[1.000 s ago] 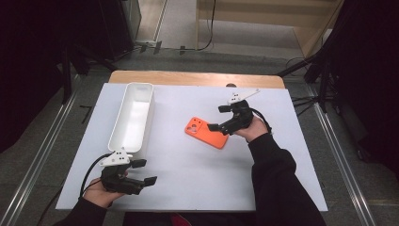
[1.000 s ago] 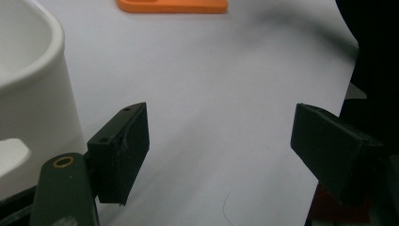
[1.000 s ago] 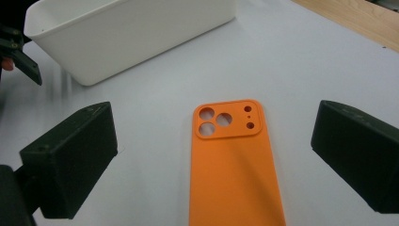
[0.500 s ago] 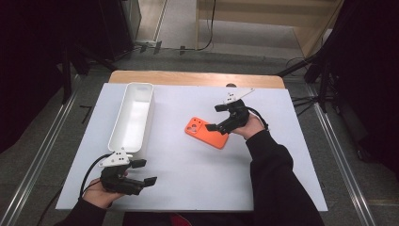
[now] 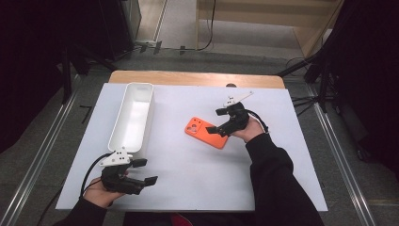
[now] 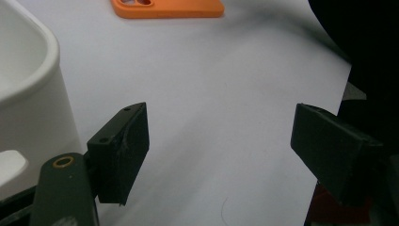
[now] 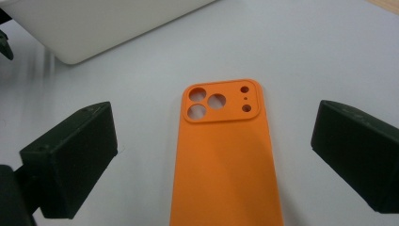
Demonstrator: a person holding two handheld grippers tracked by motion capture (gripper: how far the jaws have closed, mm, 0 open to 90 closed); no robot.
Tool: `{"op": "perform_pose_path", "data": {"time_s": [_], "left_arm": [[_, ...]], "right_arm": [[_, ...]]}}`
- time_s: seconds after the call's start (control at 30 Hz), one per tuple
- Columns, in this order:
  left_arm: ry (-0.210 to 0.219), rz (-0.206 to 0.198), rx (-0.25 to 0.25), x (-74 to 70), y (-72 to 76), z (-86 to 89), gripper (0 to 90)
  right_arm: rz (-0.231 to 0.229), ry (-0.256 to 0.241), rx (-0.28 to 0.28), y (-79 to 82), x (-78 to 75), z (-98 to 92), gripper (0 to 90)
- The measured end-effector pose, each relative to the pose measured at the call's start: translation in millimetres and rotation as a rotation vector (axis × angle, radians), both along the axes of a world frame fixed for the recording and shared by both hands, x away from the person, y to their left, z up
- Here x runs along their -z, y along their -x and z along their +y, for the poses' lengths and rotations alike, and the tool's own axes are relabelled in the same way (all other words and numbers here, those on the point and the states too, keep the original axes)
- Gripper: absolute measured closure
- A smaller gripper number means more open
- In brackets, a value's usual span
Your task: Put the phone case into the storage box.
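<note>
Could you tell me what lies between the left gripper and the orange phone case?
Nothing: in the left gripper view, bare white table runs from the open left gripper to the phone case; the tray stands off to one side.

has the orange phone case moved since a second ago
No. The flat orange plastic phone case lies at the same spot right of the long white plastic tray.

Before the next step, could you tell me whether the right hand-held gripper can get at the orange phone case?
Probably yes: the right hand-held gripper is open, straddling the orange phone case, nothing between.
</note>
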State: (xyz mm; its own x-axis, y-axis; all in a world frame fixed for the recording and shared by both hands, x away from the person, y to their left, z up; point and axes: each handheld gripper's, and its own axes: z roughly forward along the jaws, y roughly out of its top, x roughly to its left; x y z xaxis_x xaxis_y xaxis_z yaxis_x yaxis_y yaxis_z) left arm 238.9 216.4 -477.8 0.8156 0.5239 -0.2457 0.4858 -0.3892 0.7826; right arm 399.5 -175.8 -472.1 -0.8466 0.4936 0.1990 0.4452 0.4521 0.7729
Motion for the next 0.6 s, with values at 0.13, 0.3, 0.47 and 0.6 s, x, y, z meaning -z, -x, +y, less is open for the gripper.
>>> {"op": "perform_pose_path", "data": {"time_s": [0.13,0.3,0.47,0.6], "left_arm": [[-0.001,0.001,0.004,0.3,-1.2,-1.0,20.3],[0.001,0.003,0.003,0.1,-2.0,-1.8,20.3],[0.002,-0.001,0.01,0.1,-2.3,-2.2,20.4],[0.002,-0.002,0.013,-0.1,-2.6,-2.3,20.4]], "right_arm": [[-0.007,0.006,0.001,0.9,4.1,-0.2,0.0],[-0.008,0.011,0.01,2.0,9.1,0.0,0.0],[-0.009,0.021,0.035,2.6,13.5,-0.2,0.0],[-0.011,0.016,0.033,3.3,17.0,0.1,0.0]]}}
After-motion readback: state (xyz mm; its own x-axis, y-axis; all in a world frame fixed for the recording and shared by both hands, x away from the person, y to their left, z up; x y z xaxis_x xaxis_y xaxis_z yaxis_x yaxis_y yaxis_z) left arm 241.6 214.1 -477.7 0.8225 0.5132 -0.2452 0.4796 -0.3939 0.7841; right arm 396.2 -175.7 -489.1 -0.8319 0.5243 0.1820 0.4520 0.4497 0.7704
